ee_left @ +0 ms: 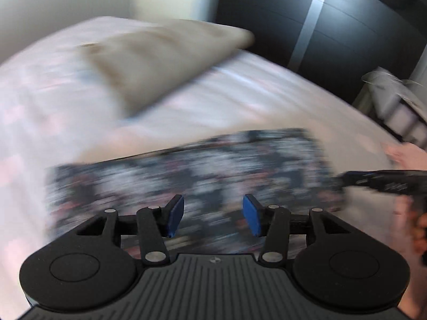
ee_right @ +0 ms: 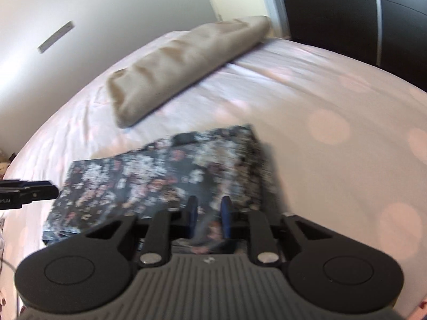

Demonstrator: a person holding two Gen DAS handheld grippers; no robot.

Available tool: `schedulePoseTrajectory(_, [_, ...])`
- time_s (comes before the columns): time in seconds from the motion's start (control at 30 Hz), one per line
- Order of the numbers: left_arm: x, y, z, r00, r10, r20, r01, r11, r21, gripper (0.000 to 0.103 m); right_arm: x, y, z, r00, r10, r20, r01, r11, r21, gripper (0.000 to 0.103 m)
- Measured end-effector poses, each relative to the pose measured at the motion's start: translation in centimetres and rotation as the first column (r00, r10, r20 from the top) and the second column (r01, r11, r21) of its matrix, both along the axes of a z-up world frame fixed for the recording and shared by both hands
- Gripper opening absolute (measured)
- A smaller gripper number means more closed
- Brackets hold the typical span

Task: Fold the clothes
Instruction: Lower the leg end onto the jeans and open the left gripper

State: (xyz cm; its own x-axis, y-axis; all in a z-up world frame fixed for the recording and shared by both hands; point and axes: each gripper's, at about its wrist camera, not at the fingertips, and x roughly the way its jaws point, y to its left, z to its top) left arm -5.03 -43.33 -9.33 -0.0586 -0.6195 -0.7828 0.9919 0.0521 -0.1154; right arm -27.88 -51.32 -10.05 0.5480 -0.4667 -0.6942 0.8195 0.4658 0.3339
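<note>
The dark floral-print garment [ee_right: 165, 176] already lies as a folded rectangle on the white bedsheet [ee_right: 320, 101]. Right gripper [ee_right: 209, 213] pinches its near edge; left gripper [ee_left: 213, 216] gapes empty above it.

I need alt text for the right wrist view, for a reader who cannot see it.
The right claw is closed on the near edge of a dark floral garment lying folded on a white bed. A beige pillow lies beyond it, and the left claw shows at the left edge. The picture is blurred.
</note>
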Motion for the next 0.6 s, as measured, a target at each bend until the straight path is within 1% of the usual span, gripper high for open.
schedulePoseTrajectory(0.07, [3.4, 2.3, 0.0, 0.994, 0.105, 0.027, -0.105, 0.994, -0.001, 0.047, 1.4, 0.1, 0.1, 0.999, 0.038, -0.007, -0.039, 0.999, -0.012, 0.020])
schedulePoseTrajectory(0.13, [6.7, 4.4, -0.3, 0.981, 0.191, 0.047, -0.191, 0.982, -0.003, 0.047, 2.5, 0.0, -0.1, 0.998, 0.061, -0.026, -0.062, 0.998, -0.019, 0.020])
schedulePoseTrajectory(0.23, [9.6, 7.4, -1.5, 0.964, 0.255, 0.078, -0.257, 0.966, 0.023, 0.048, 3.2, -0.4, -1.3, 0.995, 0.062, -0.082, -0.063, 0.998, -0.005, 0.020])
schedulePoseTrajectory(0.3, [10.2, 8.9, -2.6, 0.964, 0.252, 0.088, -0.257, 0.965, 0.049, 0.049, 3.1, -0.8, -2.5, 0.990, 0.043, -0.133, -0.041, 0.999, 0.016, 0.020])
schedulePoseTrajectory(0.33, [10.1, 9.3, -3.3, 0.966, 0.237, 0.101, -0.244, 0.968, 0.060, 0.050, 2.9, -1.1, -3.1, 0.986, 0.030, -0.161, -0.025, 0.999, 0.029, 0.017])
schedulePoseTrajectory(0.37, [9.9, 9.7, -4.1, 0.969, 0.220, 0.116, -0.229, 0.971, 0.070, 0.050, 2.5, -1.2, -3.7, 0.984, 0.019, -0.175, -0.011, 0.999, 0.044, 0.010])
schedulePoseTrajectory(0.4, [9.7, 9.9, -4.8, 0.968, 0.211, 0.134, -0.222, 0.972, 0.078, 0.050, 2.0, -1.4, -4.4, 0.982, 0.009, -0.187, 0.002, 0.998, 0.058, 0.006])
schedulePoseTrajectory(0.43, [9.6, 10.0, -5.6, 0.967, 0.207, 0.147, -0.221, 0.971, 0.087, 0.050, 1.5, -1.5, -4.9, 0.984, 0.006, -0.180, 0.006, 0.998, 0.068, 0.001])
schedulePoseTrajectory(0.53, [9.8, 10.0, -6.8, 0.966, 0.235, 0.105, -0.242, 0.968, 0.068, 0.050, 0.8, -1.8, -6.0, 0.988, 0.004, -0.152, 0.010, 0.996, 0.091, 0.000])
schedulePoseTrajectory(0.6, [10.2, 9.8, -6.6, 0.965, 0.259, 0.042, -0.261, 0.965, 0.035, 0.049, 0.6, -1.9, -6.6, 0.990, 0.003, -0.143, 0.011, 0.995, 0.095, 0.000])
